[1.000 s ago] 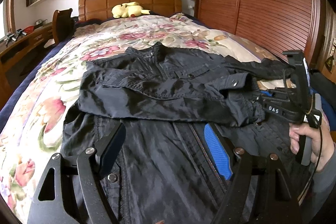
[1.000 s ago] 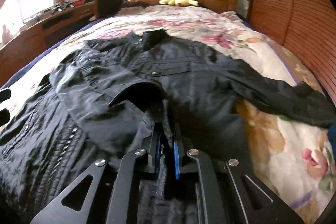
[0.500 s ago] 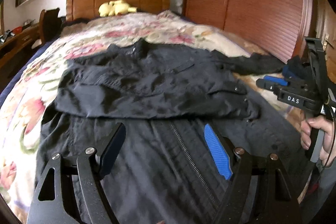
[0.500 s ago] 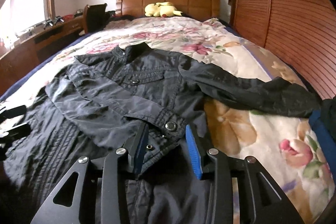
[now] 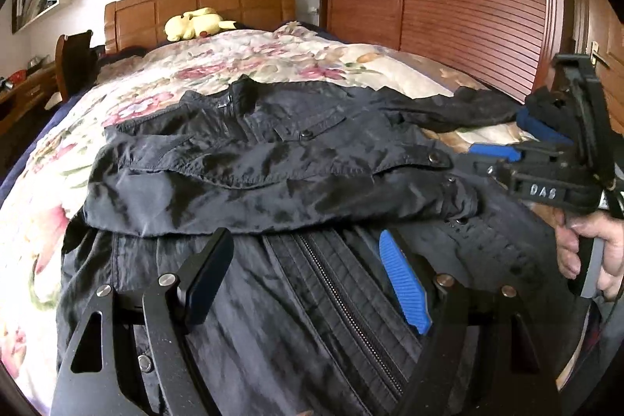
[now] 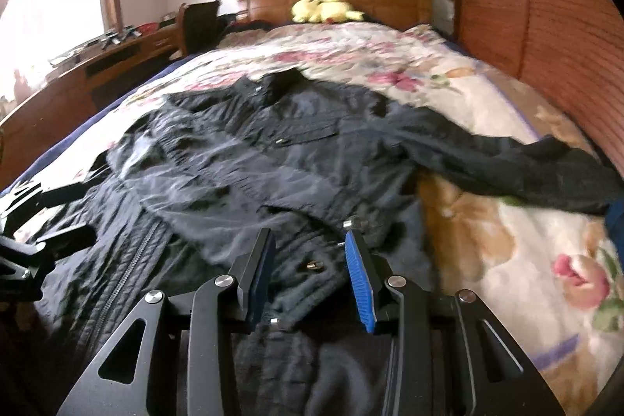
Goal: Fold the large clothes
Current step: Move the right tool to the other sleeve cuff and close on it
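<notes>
1. Black, thin and crinkled: jacket [image 5: 273, 158] spread front-up on floral bedspread [image 5: 273, 53], collar toward wooden headboard [image 5: 202, 2], hem toward the cameras, zipper [image 5: 343, 299] running down the middle.
2. Left sleeve [image 5: 273, 190] laid flat across the chest, cuff [image 5: 448, 182] with its snaps ending near the right side — placed so, by the look of it, to bring that side inside the body's outline.
3. Right sleeve [image 6: 507, 158] lying out over the bedspread toward the louvred wardrobe [image 6: 546, 6], not yet folded in; probably the next piece to gather.
4. Left gripper [image 5: 308, 279] low over the lower front panel, fingers wide apart, nothing between them; zipper line visible in the gap.
5. Right gripper [image 6: 310, 277] over the crossed cuff, fingers parted to a middling gap and holding nothing; cuff lying loose on the jacket beneath them.
6. Right hand [image 5: 589, 252] wrapped round its gripper handle at the jacket's right edge, near the outstretched sleeve.
7. Yellow plush toy [image 5: 195, 24] at the headboard, well apart from the work.
</notes>
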`<state>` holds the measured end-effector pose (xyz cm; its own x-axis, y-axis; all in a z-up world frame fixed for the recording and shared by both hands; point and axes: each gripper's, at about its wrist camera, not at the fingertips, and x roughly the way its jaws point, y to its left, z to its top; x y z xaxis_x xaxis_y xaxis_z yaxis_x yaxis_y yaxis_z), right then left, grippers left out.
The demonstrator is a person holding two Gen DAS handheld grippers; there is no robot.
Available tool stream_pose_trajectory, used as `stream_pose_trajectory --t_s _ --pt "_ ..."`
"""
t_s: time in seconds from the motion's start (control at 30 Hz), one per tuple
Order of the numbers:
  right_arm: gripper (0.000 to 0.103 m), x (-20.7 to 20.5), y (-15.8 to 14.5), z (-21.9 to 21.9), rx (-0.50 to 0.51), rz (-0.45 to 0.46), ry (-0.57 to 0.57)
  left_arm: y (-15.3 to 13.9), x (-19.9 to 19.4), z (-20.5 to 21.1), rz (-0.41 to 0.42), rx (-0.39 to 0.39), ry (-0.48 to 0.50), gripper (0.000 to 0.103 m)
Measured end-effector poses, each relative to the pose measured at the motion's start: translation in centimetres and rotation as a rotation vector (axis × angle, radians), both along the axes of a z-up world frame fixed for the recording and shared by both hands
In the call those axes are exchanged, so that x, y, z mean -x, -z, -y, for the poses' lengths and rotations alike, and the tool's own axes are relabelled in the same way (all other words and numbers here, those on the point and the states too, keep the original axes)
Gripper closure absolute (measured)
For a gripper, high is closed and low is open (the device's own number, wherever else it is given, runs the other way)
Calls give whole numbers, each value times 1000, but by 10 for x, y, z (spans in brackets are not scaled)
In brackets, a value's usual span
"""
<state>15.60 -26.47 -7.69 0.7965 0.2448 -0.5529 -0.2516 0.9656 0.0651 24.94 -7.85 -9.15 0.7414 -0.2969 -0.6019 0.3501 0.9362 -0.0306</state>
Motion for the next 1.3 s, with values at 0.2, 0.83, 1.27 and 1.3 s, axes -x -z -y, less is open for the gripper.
stream_pose_trajectory --t_s 0.2,0.83,1.27,1.3 --pt "68 -23 23 -10 48 -113 -69 1 -2 -5 -6 19 1 25" --pt "45 -61 -18 103 224 -58 215 7 -10 -9 -20 47 4 25" --pt "44 -189 21 178 373 -249 413 8 -10 -8 -23 51 14 25" --pt "44 -193 24 182 382 -262 420 8 -10 -8 -24 51 15 25"
